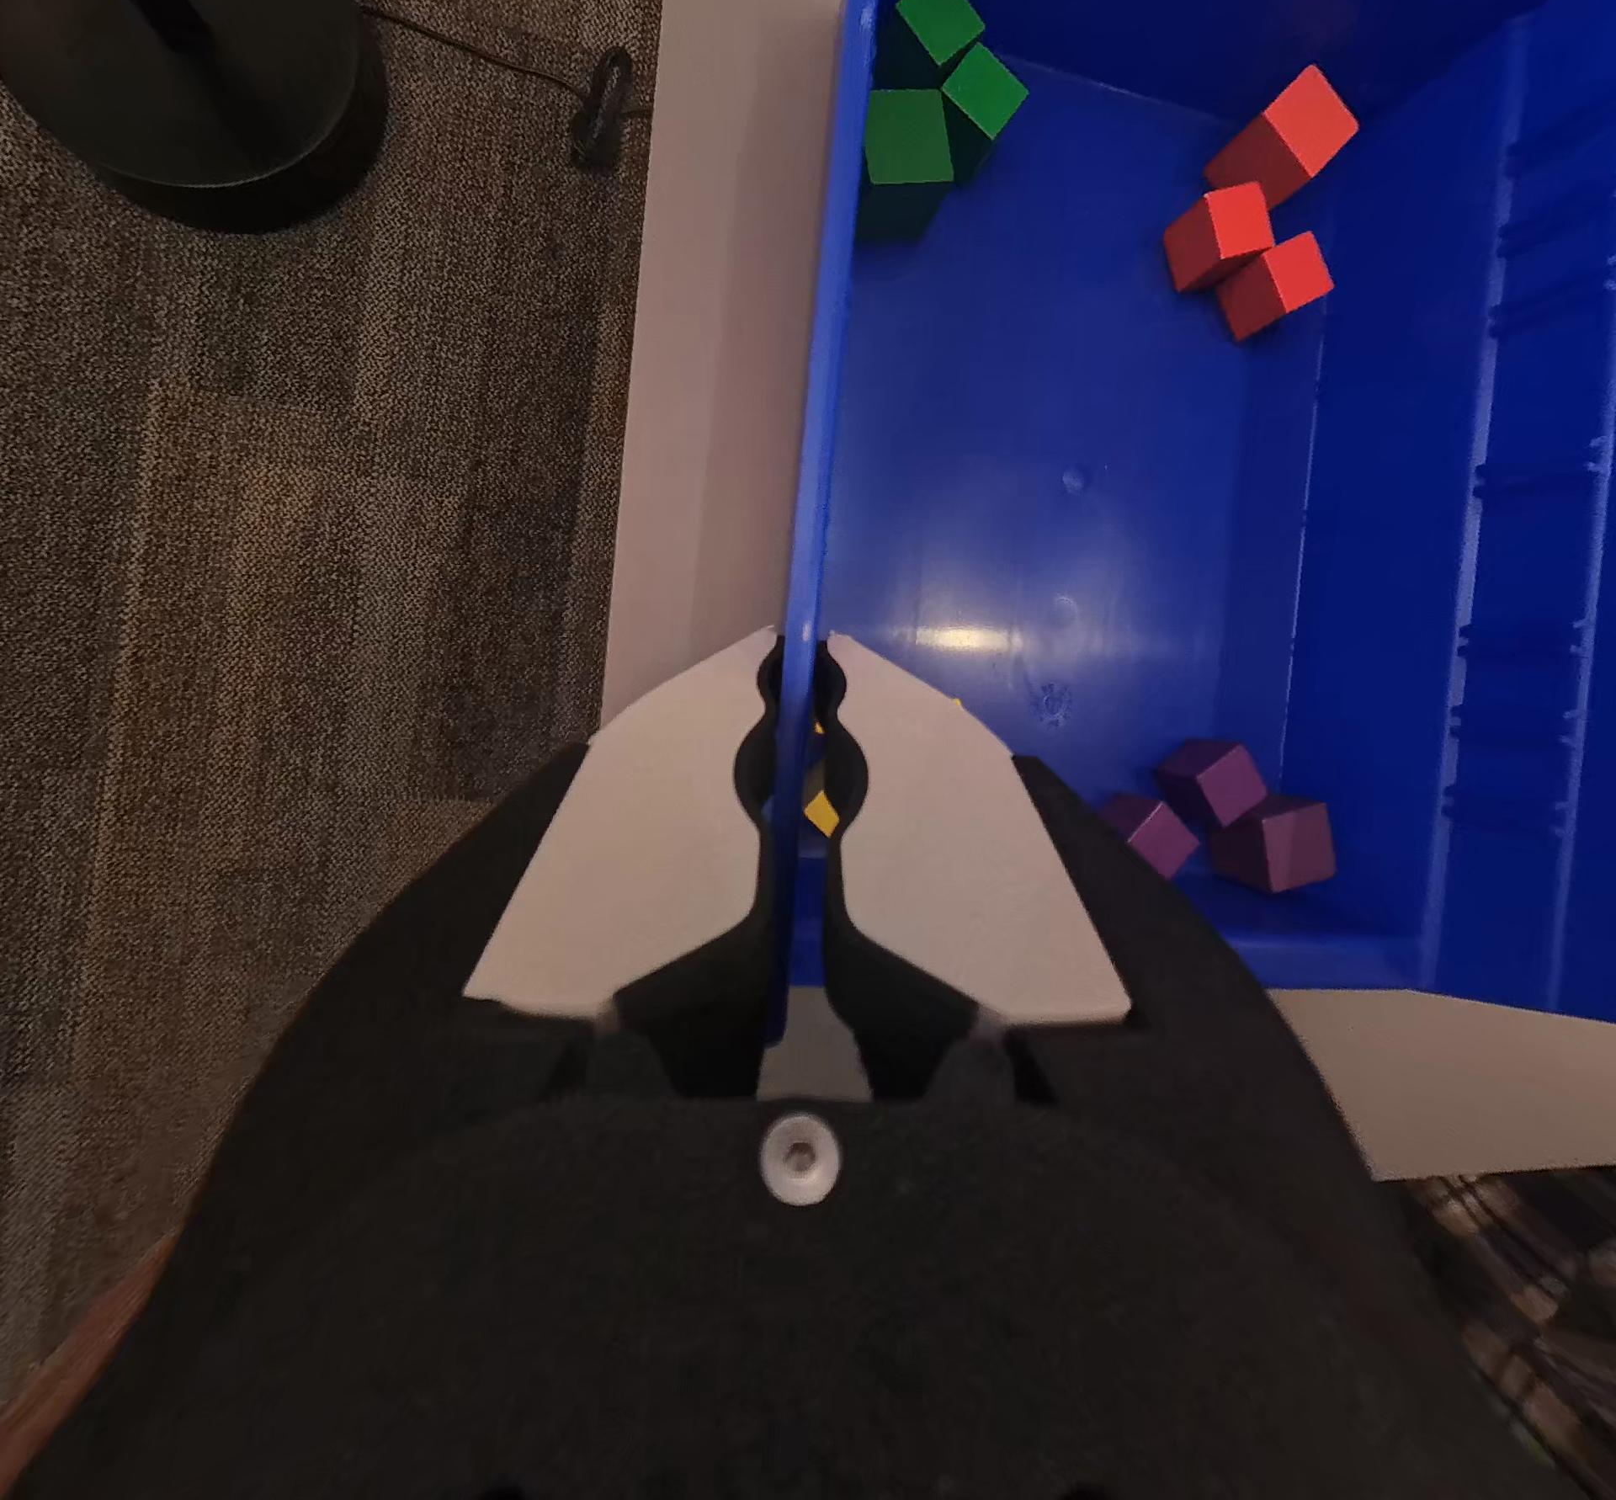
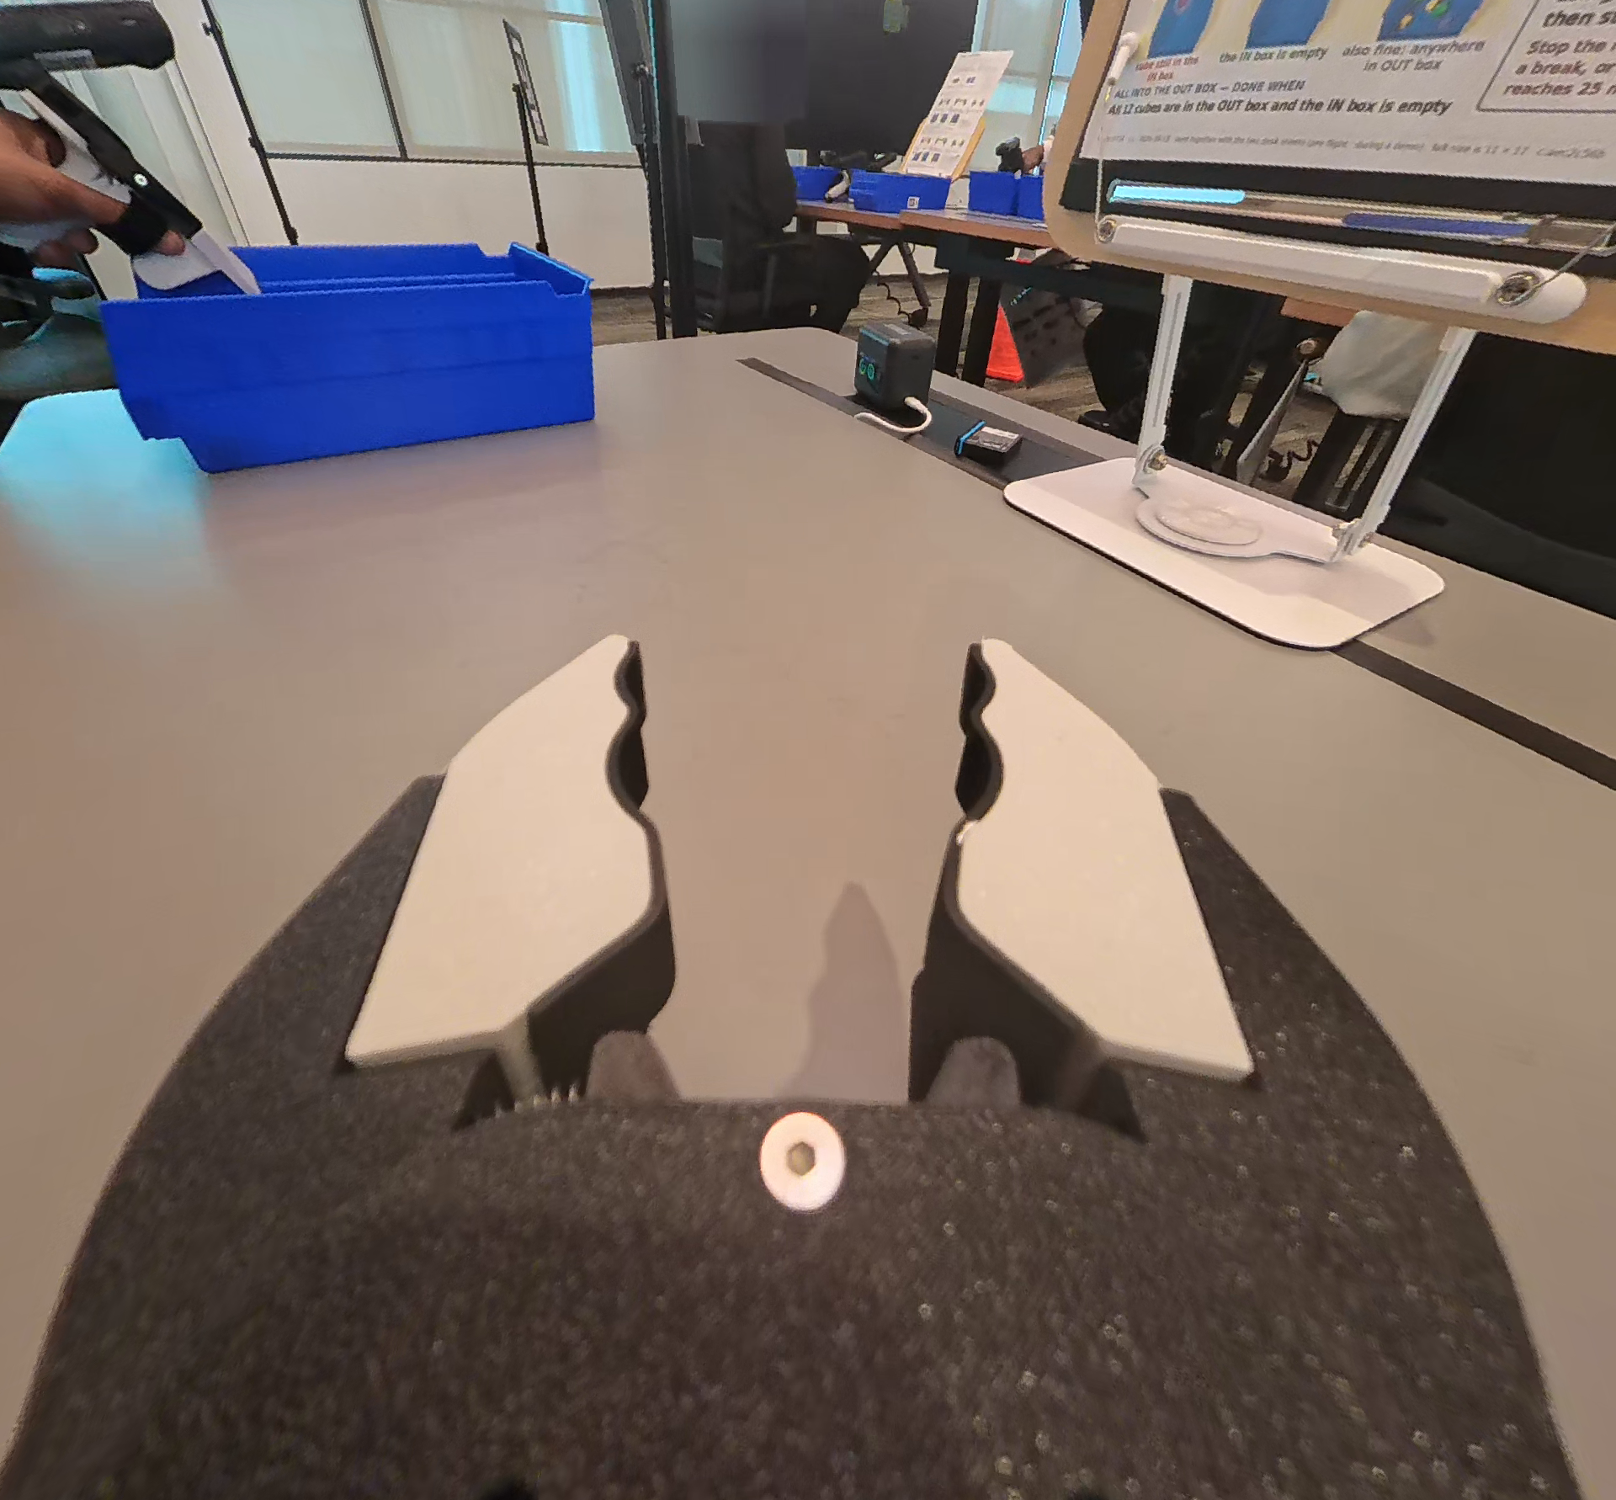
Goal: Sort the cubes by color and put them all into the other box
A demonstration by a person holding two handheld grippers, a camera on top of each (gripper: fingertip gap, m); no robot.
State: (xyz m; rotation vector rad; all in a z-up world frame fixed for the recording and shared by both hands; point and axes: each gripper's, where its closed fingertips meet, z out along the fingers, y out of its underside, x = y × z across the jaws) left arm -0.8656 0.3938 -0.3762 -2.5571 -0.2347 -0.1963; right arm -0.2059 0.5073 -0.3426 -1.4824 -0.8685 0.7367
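Yellow cube (image 1: 821,813) mostly hidden behind left gripper (image 1: 797,653) fingers. Box (image 1: 1093,496) cut off at right edge. Sign (image 2: 1364,24) cropped, partly blurred.

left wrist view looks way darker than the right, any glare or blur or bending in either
Left wrist view: dim, with a bright glare patch on the blue box floor; the green cubes, red cubes and purple cubes stay sharp. Right wrist view: bright window backlight, a pale sheen on the table, wide-angle bending at the edges, and a blurred patch over a seated person.
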